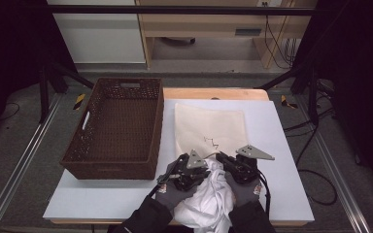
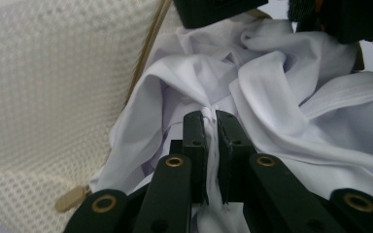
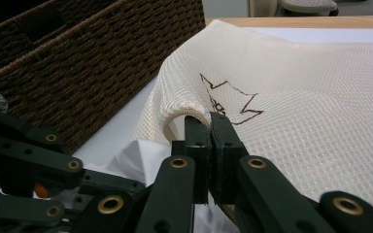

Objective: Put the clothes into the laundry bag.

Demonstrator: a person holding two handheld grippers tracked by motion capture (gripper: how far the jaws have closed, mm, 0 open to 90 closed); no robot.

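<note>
On table (image 1: 281,145), left gripper (image 2: 210,116) pinches white garment (image 2: 281,97); right gripper (image 3: 210,119) clamps mesh bag (image 3: 296,87).

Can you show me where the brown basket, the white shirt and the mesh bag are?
basket (image 1: 90,162): high view, on its near wall.
white shirt (image 2: 281,92): left gripper view, on a fold of the cloth.
mesh bag (image 3: 311,111): right gripper view, on its flat top side, right of the brown drawing.

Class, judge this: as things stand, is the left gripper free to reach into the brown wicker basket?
Probably not yet: the left gripper is shut on the white garment, though the basket sits open and unblocked beside it.
</note>
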